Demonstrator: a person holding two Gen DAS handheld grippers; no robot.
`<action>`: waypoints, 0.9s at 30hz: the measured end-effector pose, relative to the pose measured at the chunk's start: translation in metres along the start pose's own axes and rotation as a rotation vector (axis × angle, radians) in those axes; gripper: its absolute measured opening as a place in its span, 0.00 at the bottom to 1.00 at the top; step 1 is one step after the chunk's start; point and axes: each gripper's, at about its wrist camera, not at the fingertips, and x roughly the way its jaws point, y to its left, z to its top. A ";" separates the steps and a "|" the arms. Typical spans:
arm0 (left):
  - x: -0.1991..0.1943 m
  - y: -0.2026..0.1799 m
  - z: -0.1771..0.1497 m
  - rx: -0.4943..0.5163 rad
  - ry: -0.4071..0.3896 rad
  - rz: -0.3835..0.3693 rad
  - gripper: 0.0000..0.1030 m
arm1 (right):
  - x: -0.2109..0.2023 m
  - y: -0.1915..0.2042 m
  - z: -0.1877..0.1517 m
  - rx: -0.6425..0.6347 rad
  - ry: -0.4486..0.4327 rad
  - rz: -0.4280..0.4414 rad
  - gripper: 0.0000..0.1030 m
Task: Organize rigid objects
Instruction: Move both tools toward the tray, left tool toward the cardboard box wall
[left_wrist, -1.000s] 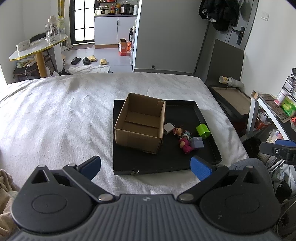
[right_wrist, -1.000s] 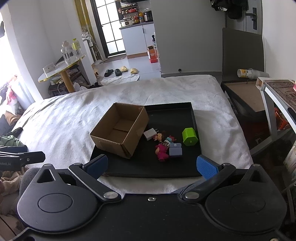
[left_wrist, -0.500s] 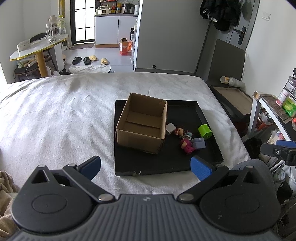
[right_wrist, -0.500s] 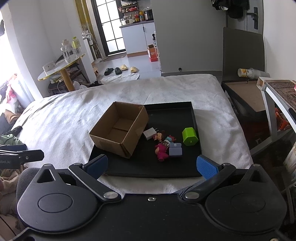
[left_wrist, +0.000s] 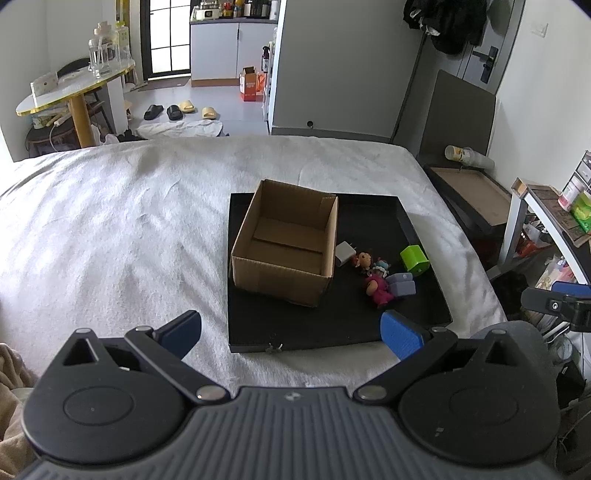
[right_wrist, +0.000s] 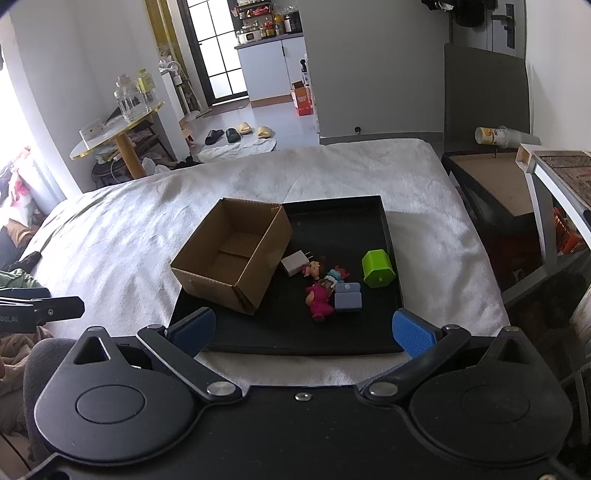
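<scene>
An open empty cardboard box stands on the left of a black tray on a white bed. Right of the box lie a white charger, small dolls, a grey-blue block and a green house-shaped block. My left gripper is open and empty, short of the tray's near edge. My right gripper is open and empty over the tray's near edge.
The white bed cover spreads to the left and beyond the tray. A dark low table and a shelf stand to the right of the bed. The other gripper shows at the edge of each view.
Both grippers have drifted slightly towards the tray; the box and toys look a little nearer and more central. Nothing was grasped or moved.
</scene>
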 end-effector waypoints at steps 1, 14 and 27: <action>0.003 0.000 0.001 0.000 0.007 -0.003 1.00 | 0.002 -0.001 0.001 0.002 0.003 -0.001 1.00; 0.037 0.002 0.014 -0.009 0.054 -0.011 1.00 | 0.036 -0.017 0.001 0.032 0.076 -0.006 1.00; 0.072 0.019 0.029 -0.056 0.078 0.035 0.99 | 0.077 -0.031 0.010 0.052 0.119 -0.009 1.00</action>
